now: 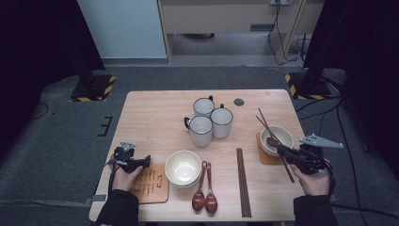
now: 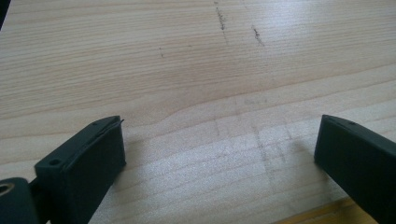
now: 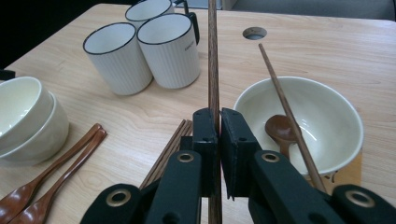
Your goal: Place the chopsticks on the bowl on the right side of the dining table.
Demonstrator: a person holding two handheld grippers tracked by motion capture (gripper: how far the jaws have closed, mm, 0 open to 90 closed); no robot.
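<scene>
Wooden table [image 1: 155, 113]: three mugs [image 1: 210, 120], three bowls [image 1: 183, 167].

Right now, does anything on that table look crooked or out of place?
One chopstick lies slanted across the right bowl, beside the spoon inside it. The right gripper pinches its partner.

Three mugs [image 1: 209, 119] clustered mid-table; stacked bowls [image 1: 183, 168] beside two spoons [image 1: 205, 194].
</scene>
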